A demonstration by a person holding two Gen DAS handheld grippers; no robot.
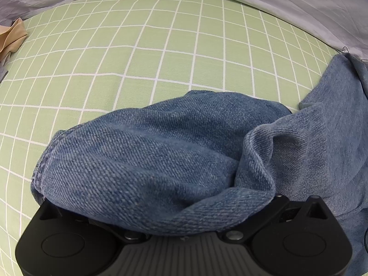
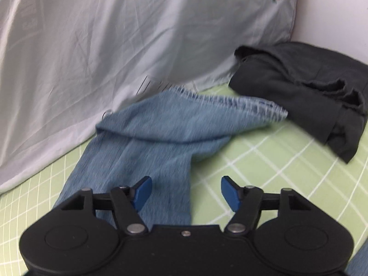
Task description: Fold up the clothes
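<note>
A pair of blue denim jeans (image 1: 149, 151) lies bunched on the green checked bedsheet (image 1: 138, 46). In the left wrist view the denim is draped over my left gripper (image 1: 181, 207) and hides both fingers; only the black linkage arms show, spread wide. In the right wrist view a jeans leg (image 2: 161, 133) runs away to a frayed hem near the pillow. My right gripper (image 2: 186, 193) hovers low over the leg's right edge. Its blue pads (image 2: 142, 193) stand apart with nothing pinched between them.
A large pale grey pillow (image 2: 115, 46) with a small orange print lies along the back. A crumpled dark grey garment (image 2: 310, 92) sits at the back right by the white wall. A beige cloth (image 1: 11, 36) lies at the far left edge.
</note>
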